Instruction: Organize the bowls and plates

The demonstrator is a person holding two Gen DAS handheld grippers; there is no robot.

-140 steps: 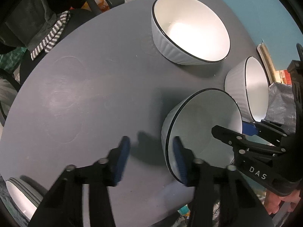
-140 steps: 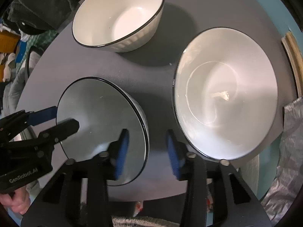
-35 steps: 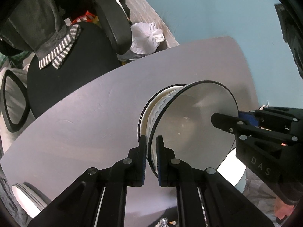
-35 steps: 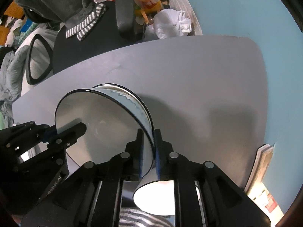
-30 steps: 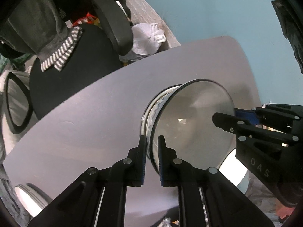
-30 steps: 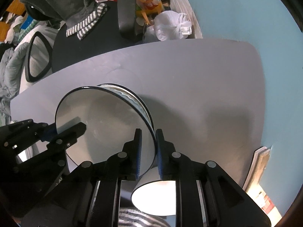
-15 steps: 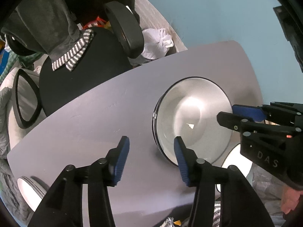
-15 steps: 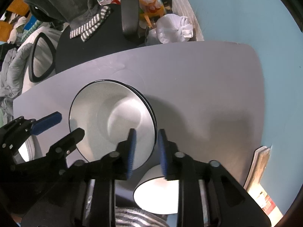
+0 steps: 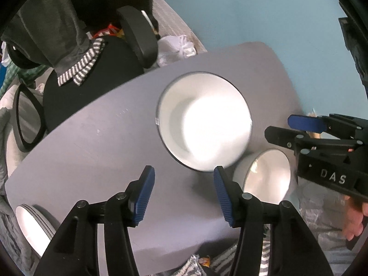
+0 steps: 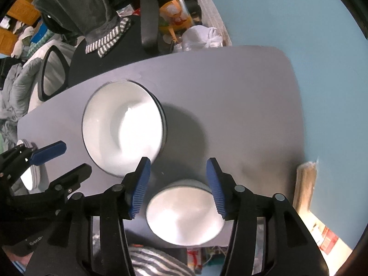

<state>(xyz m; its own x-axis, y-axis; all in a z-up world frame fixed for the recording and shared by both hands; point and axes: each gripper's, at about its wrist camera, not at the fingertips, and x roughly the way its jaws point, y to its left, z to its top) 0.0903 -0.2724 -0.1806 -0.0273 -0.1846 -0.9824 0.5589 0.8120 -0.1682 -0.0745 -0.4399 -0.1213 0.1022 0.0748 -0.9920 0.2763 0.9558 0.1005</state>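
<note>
With both sets of jaws having just been opening and nothing left between either pair, the nested stack of white black-rimmed ceramic bowls (image 9: 204,124) sits free on the grey rounded desk (image 9: 96,142). The left hand-held gripper (image 9: 181,193) stands about half open, pointing steeply down, its blue ribbed pads (image 9: 145,193) clear of any rim. The stack lies just ahead of it and a little toward its right pad. The right hand-held gripper (image 10: 177,186) is likewise about half open and empty, pointing straight down.

The relation that matters: a single white black-rimmed bowl (image 10: 185,211) stands upright on the near edge of the desk, directly under the right hand-held gripper and framed between its pads in that view. From the left hand-held gripper the same bowl lies off to the right, beyond its right pad, just beside the stack. The right hand is judged the nearer for it. The bowl is round, so no long axis governs the approach; a rim pinch would do.

A pile of white plates (image 9: 30,225) lies well to the left of the left hand-held gripper, at the desk's edge.
</note>
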